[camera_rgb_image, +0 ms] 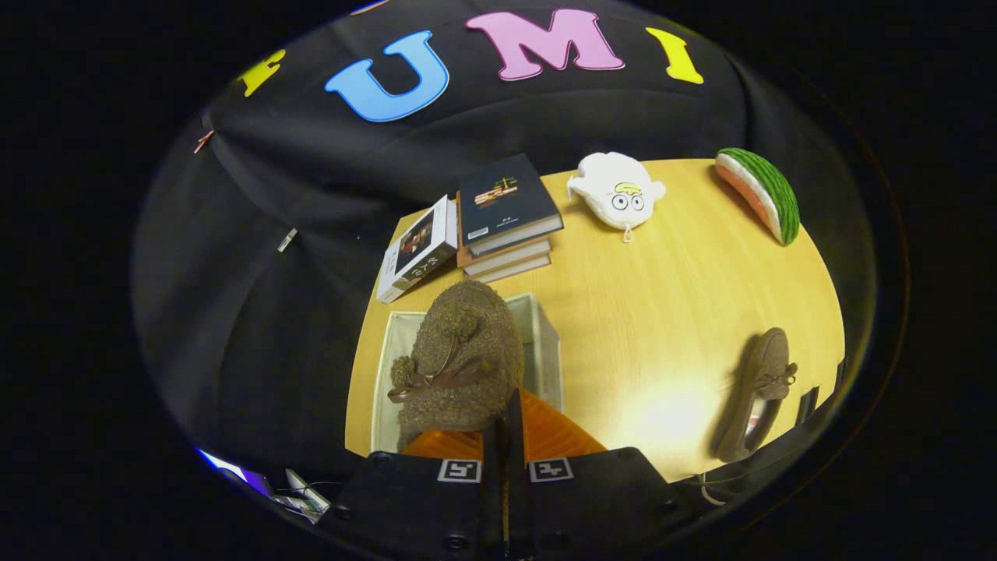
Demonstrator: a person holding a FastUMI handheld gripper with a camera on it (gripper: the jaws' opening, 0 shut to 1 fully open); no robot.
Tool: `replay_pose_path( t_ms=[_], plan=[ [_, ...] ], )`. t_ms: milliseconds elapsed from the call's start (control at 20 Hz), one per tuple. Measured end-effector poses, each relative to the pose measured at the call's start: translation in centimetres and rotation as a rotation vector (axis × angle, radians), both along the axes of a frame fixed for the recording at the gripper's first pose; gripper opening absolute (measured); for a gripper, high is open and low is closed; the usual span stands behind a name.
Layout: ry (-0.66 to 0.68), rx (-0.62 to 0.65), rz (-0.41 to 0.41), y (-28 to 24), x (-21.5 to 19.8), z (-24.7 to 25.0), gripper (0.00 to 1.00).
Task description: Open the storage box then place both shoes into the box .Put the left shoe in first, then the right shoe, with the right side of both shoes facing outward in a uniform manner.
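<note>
Between the gripper (505, 425) fingers, which stand nearly together, sits the heel end of a fuzzy brown shoe (459, 362); both fingers press on it, so the gripper is clamped on that shoe. Shoe carries a pompom and a brown bow on its top, toe pointing to 12 o'clock from the fingers. It hangs over the open white box (545, 343), which lies just ahead of the fingers on the table (662, 296); whether the shoe touches the box floor cannot be told. Box walls show at 11 and 1 o'clock around the shoe.

At 3 o'clock from the fingers, well apart from the box, the second shoe (757, 393) lies on the table near its edge, on its side, bow visible.

Beyond the box at 12 o'clock: a stack of books (506, 214), dark cover on top. Just beside it at 11 o'clock, a boxed book (418, 249) leans tilted against the stack.

Farther, at 1 o'clock, a white plush toy (617, 191) with cartoon eyes lies flat. At 2 o'clock, near the table's far edge, a watermelon-slice toy (759, 193).
</note>
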State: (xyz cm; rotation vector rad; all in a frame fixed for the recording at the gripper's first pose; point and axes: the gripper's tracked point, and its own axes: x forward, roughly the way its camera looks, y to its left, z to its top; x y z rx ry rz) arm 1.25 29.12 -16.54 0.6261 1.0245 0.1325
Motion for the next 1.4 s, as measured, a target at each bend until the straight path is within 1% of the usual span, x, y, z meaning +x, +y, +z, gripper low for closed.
replay_pose_path(
  t_ms=[200, 450, 700, 850, 1150, 1250, 1300, 1400],
  plan=[
    [0.044, -0.020, 0.032, 4.3, 1.0, -1.7, 0.08],
    [0.082, -0.039, 0.034, 7.6, 1.4, -3.4, 0.08],
    [0.100, -0.066, 0.039, 9.0, 1.3, -4.9, 0.08],
    [0.112, -0.092, 0.067, 9.3, 0.9, -5.5, 0.08],
    [0.127, -0.060, 0.068, 10.1, 1.4, -5.8, 0.08],
    [0.131, -0.057, 0.069, 10.4, 1.4, -6.3, 0.09],
    [0.133, -0.049, 0.067, 10.8, 1.4, -6.7, 0.14],
    [0.156, -0.032, 0.085, 11.5, 0.8, -6.9, 0.17]
  ],
)
